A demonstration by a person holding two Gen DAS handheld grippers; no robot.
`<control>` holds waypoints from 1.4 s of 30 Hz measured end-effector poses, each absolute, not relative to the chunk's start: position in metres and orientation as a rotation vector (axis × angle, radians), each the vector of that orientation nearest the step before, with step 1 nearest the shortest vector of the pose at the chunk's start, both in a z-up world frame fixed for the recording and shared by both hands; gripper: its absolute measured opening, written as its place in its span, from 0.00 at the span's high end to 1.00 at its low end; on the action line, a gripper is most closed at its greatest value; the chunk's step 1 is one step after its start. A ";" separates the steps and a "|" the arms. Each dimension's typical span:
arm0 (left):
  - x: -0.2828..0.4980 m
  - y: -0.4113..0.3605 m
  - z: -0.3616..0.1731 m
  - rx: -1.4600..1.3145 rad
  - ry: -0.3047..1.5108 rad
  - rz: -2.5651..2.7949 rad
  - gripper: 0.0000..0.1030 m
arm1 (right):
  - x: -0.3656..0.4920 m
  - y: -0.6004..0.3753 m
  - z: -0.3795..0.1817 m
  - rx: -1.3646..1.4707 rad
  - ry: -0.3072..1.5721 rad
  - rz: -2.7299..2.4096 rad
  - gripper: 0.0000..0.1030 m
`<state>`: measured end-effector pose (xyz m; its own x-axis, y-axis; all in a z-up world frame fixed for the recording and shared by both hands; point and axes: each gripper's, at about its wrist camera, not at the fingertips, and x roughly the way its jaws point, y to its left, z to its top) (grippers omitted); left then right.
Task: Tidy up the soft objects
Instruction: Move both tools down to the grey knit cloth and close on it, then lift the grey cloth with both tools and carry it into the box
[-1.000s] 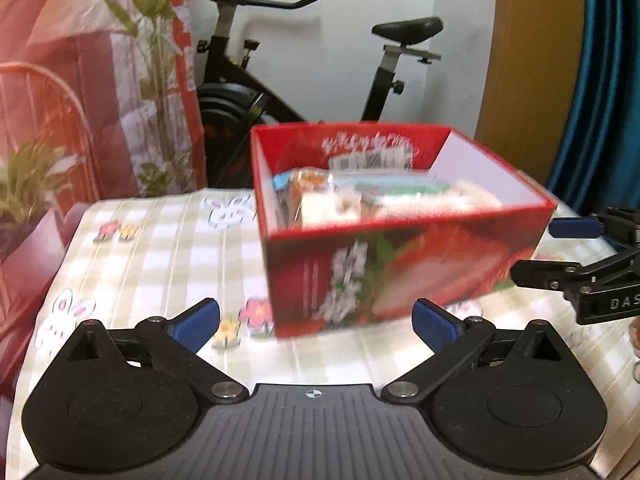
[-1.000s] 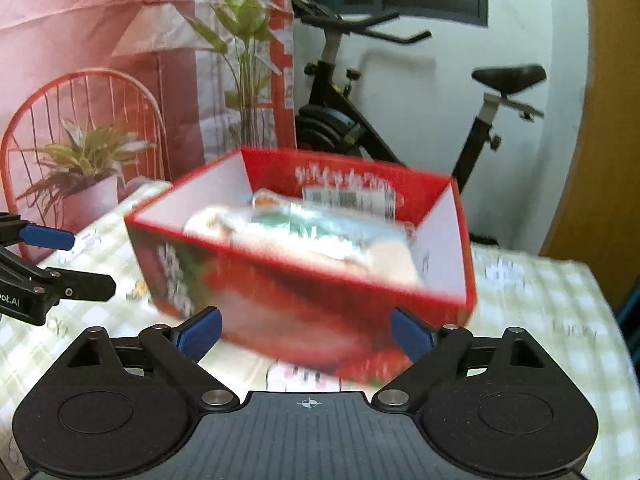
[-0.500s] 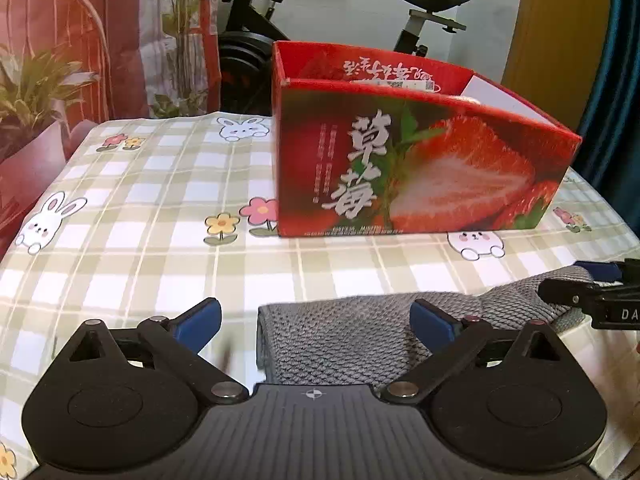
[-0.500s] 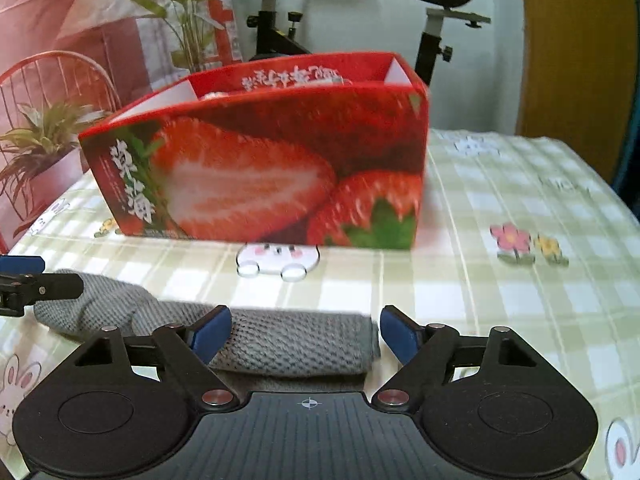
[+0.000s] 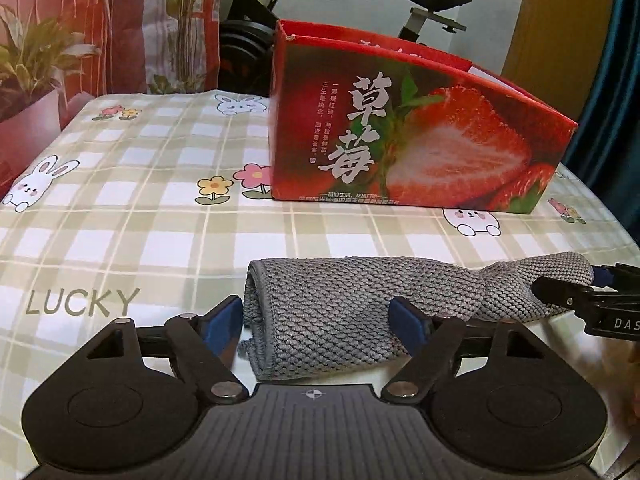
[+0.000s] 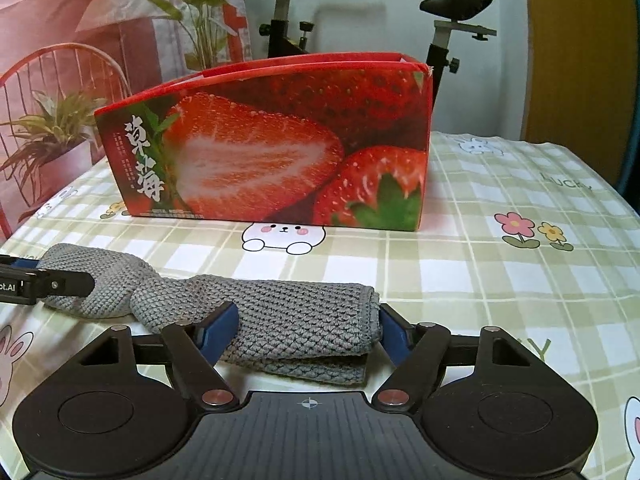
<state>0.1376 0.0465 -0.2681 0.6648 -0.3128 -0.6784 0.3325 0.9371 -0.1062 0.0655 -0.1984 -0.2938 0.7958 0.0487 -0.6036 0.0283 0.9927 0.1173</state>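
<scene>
A grey knitted cloth (image 5: pixel 332 312), rolled and twisted in the middle, lies on the checked tablecloth (image 5: pixel 140 220) in front of a red strawberry box (image 5: pixel 400 140). My left gripper (image 5: pixel 316 322) straddles the cloth's left end, and its jaws are closing around it without visibly squeezing it. My right gripper (image 6: pixel 308 330) straddles the other end of the cloth (image 6: pixel 296 316). Its jaws are also closing, and the pads sit close against the fabric. The box (image 6: pixel 280 152) hides its contents from this low angle. One of the right gripper's fingers (image 5: pixel 568 298) shows in the left wrist view.
An exercise bike (image 6: pixel 288 20) stands behind the table. A potted plant (image 6: pixel 52 132) and a red wire chair (image 6: pixel 72 60) are at the left. The table's right edge (image 5: pixel 624 232) is near the cloth's far end.
Both grippers came down from above the box to table level. The grey cloth came into view and now lies between both pairs of jaws, which have narrowed.
</scene>
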 end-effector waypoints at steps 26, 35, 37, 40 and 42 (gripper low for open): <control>0.125 0.046 -0.270 0.024 0.718 -0.404 0.46 | 0.064 -0.192 -0.295 0.081 0.628 0.037 0.48; 0.124 0.047 -0.271 0.000 0.705 -0.422 0.68 | 0.060 -0.193 -0.293 0.093 0.600 0.069 0.63; 0.124 0.047 -0.270 -0.002 0.703 -0.423 0.70 | 0.059 -0.195 -0.293 0.108 0.595 0.071 0.65; 0.125 0.047 -0.268 -0.007 0.699 -0.426 0.77 | 0.057 -0.196 -0.292 0.118 0.586 0.075 0.71; 0.125 0.049 -0.265 -0.009 0.696 -0.431 0.80 | 0.057 -0.197 -0.290 0.130 0.584 0.088 0.75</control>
<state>0.1246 0.0488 -0.2649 0.6834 -0.3869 -0.6191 0.3812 0.9123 -0.1493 0.0571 -0.1972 -0.2900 0.8309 0.1200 -0.5433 -0.0461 0.9880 0.1476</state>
